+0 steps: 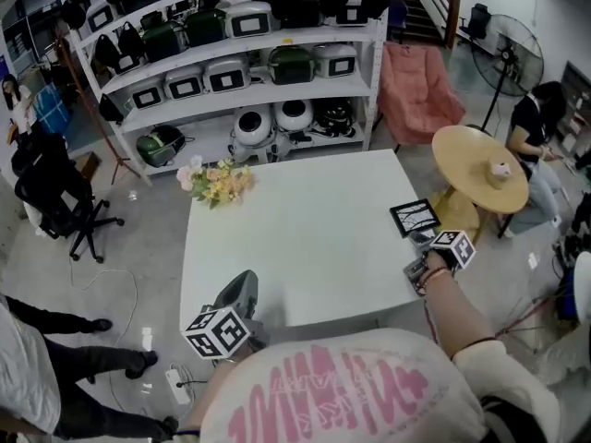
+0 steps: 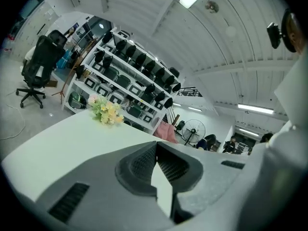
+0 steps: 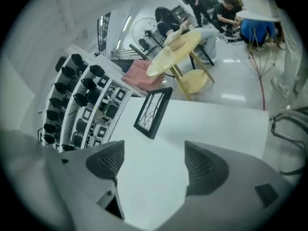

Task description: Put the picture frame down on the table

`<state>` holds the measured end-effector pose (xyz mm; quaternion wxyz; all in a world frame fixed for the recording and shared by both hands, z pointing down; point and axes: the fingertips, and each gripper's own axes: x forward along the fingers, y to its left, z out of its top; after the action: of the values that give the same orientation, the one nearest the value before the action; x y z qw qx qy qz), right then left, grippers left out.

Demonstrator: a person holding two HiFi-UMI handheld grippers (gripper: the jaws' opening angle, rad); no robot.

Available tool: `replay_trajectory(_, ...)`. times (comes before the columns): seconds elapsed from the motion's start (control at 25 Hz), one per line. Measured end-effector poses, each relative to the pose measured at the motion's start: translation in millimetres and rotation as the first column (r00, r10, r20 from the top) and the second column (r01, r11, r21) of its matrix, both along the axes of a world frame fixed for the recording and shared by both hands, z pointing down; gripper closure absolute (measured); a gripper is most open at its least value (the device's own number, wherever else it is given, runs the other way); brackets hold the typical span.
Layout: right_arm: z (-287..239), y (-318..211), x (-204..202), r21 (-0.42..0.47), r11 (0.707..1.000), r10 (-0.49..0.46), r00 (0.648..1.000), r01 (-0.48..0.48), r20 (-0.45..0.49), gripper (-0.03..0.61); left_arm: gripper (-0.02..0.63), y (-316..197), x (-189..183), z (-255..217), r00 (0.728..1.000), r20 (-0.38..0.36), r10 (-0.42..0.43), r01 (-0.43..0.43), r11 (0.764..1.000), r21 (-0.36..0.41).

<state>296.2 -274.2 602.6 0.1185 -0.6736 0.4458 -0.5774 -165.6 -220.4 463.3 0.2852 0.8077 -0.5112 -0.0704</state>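
The black picture frame [image 1: 415,217] with a white, line-patterned picture is on the white table [image 1: 305,238] near its right edge. In the right gripper view the picture frame [image 3: 153,112] seems to stand tilted, just ahead of the jaws. My right gripper [image 1: 423,241] is right behind it, open [image 3: 151,153], with only bare tabletop between its fingers. My left gripper [image 1: 242,286] rests at the table's front left edge. It is shut [image 2: 155,146], its tips meeting on nothing.
A bunch of flowers [image 1: 217,181] lies at the table's far left corner. A round wooden side table [image 1: 480,166] stands just off the right edge, with a seated person [image 1: 536,127] beyond it. Shelves of appliances [image 1: 240,53] and a pink chair [image 1: 420,90] stand behind.
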Motion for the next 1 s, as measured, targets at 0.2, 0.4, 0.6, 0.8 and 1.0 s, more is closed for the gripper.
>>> replay_trajectory(0.2,-26.5,35.0,-27.0,0.169,0.979,0.089,0.984,-0.115,0.152,0.271,0.611,-3.9,27.3,0.9,0.991,0.0,0.133,-0.133,0.991,-0.008)
replay_trajectory(0.4,-67.3,61.9,-49.7,0.361,0.919,0.087,0.975,-0.158,0.206,0.371,0.611,-4.6,55.8,0.1,0.968,-0.008,0.252,-0.252,0.968,0.002)
replay_trajectory(0.6,-124.1,90.7,-63.0,0.511,0.856,0.057,0.997,-0.079,0.058,0.484,0.611,-3.8,92.1,-14.7,0.93,0.004,0.367,-0.367,0.929,0.035)
replay_trajectory(0.8,-174.0,118.4,-76.6,0.565,0.822,0.078,0.969,0.071,-0.235,0.553,0.611,5.2,118.8,-23.5,0.896,0.045,0.441,-0.443,0.896,0.04)
replay_trajectory(1.0,-175.1,139.2,-82.6,0.465,0.865,0.085,0.856,0.19,-0.509,0.572,0.611,14.1,136.2,-13.6,0.878,0.134,0.46,-0.468,0.884,0.027)
